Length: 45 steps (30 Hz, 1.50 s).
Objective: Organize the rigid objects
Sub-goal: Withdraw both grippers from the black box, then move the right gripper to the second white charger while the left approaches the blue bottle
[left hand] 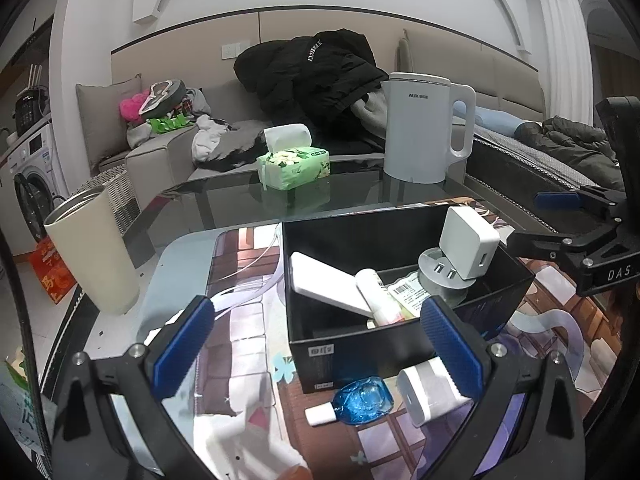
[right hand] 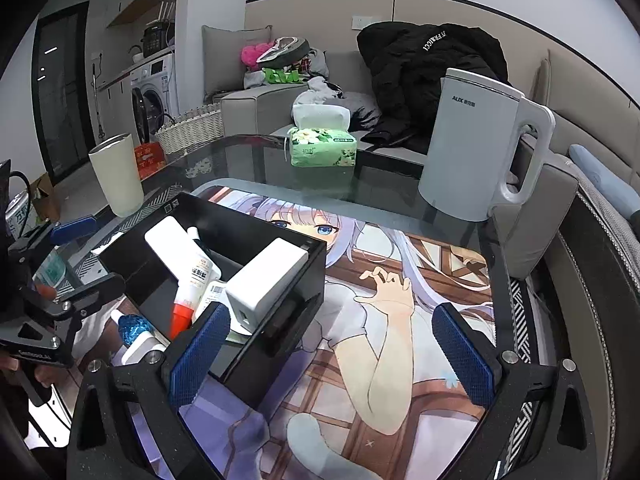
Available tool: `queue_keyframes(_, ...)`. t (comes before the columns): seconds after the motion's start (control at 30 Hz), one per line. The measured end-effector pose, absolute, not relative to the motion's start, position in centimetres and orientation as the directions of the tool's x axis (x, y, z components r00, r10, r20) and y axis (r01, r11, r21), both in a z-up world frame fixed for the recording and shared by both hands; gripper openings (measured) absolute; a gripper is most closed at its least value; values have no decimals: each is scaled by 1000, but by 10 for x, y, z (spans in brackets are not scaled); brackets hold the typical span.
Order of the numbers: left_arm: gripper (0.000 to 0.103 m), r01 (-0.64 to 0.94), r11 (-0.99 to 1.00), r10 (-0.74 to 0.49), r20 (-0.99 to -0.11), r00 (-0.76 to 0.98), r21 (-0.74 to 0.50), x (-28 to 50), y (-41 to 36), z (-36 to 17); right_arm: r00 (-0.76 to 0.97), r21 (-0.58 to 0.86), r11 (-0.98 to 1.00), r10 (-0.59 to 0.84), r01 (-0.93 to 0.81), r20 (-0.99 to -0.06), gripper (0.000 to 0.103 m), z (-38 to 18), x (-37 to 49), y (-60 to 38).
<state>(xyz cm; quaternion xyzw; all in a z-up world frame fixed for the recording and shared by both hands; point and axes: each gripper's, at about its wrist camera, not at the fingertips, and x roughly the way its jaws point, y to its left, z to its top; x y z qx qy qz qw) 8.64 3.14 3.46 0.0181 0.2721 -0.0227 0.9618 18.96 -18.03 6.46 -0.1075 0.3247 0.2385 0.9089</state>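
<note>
A black box sits on the printed mat. It holds a white charger, a flat white power bank, a tube and a grey round piece. In front of the box lie a blue bottle and a white plug. My left gripper is open and empty, just before the box. My right gripper is open and empty at the box's right side.
A white kettle, a green tissue pack and a cream tumbler stand on the glass table. A sofa with clothes lies behind.
</note>
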Motion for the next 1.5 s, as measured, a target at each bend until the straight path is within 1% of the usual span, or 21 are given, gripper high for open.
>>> queue_keyframes(0.13,103,42,999,-25,-533,846,21,80,36,34,664,7,860,399,-510,-632,102,68,183,-179)
queue_keyframes(0.37,103,32,999,-19,-545,838,15,66,41,28,659,47,857,428,-513,-618,102,66,161,-173)
queue_keyframes(0.57,103,30,999,-14,-561,828,19,56,40,19,638,98,861,442,-499,-630,102,60,148,-170)
queue_keyframes(0.97,103,16,1000,-4,-516,857,19,30,40,9,609,82,844,447,-531,-656,102,35,117,-134)
queue_keyframes(1.1,103,-8,1000,19,-520,854,23,25,47,4,581,82,837,442,-540,-683,102,26,117,-127)
queue_keyframes(1.3,103,-44,999,29,-525,851,-17,20,63,-3,549,101,845,427,-525,-718,102,14,123,-122)
queue_keyframes(1.5,103,-51,998,32,-525,850,-22,18,67,-5,528,92,846,410,-526,-744,102,5,123,-114)
